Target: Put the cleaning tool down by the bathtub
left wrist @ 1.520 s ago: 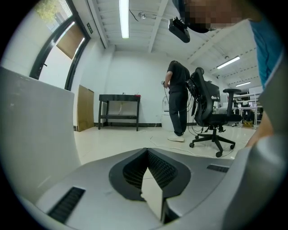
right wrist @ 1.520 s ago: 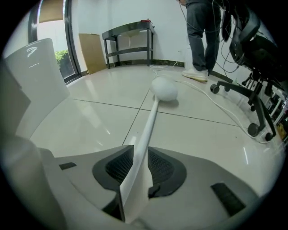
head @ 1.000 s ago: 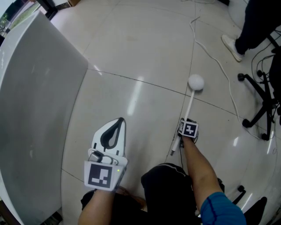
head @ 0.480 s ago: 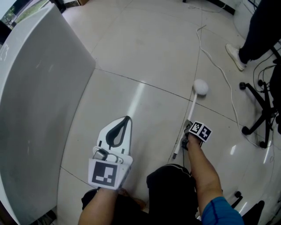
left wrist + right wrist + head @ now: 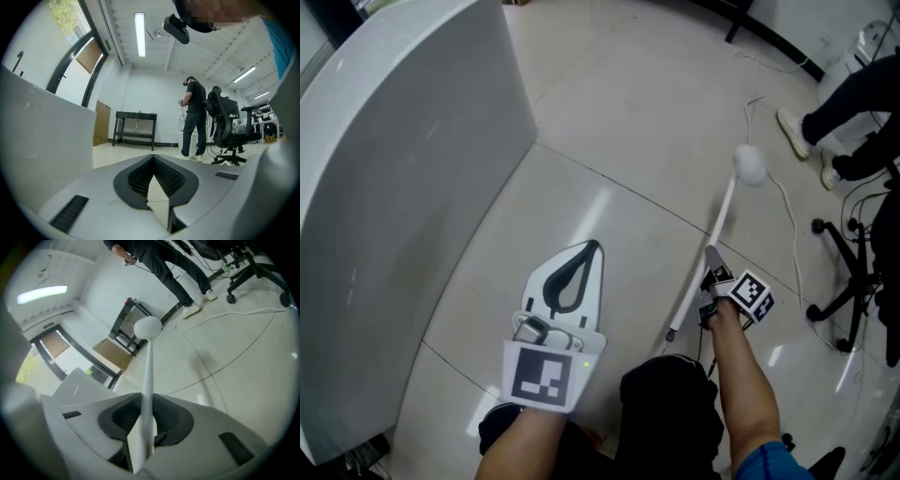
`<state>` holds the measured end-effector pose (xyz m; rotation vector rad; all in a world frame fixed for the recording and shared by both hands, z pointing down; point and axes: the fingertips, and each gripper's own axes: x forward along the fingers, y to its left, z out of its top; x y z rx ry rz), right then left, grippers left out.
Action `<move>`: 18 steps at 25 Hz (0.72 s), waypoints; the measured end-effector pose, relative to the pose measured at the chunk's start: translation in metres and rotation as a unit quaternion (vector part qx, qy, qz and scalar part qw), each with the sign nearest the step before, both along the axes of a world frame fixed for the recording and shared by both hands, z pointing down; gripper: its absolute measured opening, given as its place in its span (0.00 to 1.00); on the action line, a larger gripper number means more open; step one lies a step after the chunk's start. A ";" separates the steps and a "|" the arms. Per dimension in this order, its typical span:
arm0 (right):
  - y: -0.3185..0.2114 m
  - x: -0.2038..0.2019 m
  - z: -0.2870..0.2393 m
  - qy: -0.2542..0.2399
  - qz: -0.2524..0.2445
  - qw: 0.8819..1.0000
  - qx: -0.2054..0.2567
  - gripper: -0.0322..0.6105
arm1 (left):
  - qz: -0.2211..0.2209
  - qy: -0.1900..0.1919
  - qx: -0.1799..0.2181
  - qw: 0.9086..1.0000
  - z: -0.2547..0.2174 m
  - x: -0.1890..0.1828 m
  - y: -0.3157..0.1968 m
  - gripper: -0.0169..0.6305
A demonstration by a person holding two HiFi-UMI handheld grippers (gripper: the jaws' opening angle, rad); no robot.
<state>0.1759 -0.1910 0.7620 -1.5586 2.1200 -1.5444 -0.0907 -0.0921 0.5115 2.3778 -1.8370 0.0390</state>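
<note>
The cleaning tool (image 5: 724,214) is a thin white stick with a round white head (image 5: 751,165). My right gripper (image 5: 711,255) is shut on its handle, well back from the head, and the handle's end sticks out behind the jaws. In the right gripper view the stick runs up from between the jaws (image 5: 146,399) to the head (image 5: 147,327), which hangs above the tiled floor. My left gripper (image 5: 593,246) hovers over the floor beside the white bathtub (image 5: 412,169), shut with nothing in it, its tips (image 5: 153,157) touching.
A person (image 5: 858,89) in dark trousers and white shoes stands at the far right. An office chair's base (image 5: 848,272) is near them. A white cable (image 5: 787,211) lies on the floor beyond the tool. A black table (image 5: 136,125) stands by the far wall.
My right gripper has closed on the handle and raised the tool from the floor. The tool's head now points further away. The view has shifted, so the bathtub fills more of the left.
</note>
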 end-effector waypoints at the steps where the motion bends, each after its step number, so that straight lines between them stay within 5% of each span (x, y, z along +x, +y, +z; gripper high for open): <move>1: -0.004 -0.012 -0.016 -0.014 -0.008 1.000 0.018 0.20 | -0.009 0.004 0.003 1.000 -0.003 -0.007 0.002 0.02; 5: -0.016 -0.071 -0.082 -0.069 -0.047 0.991 0.100 0.20 | -0.044 0.023 0.013 0.999 -0.015 -0.041 0.013 0.02; 9: -0.020 -0.149 -0.144 -0.157 -0.106 0.967 0.173 0.20 | -0.070 0.021 0.016 0.997 -0.019 -0.075 0.025 0.02; 18: 0.008 -0.318 -0.209 -0.269 -0.182 0.930 0.171 0.20 | -0.147 -0.056 0.012 0.987 -0.020 -0.182 0.068 0.02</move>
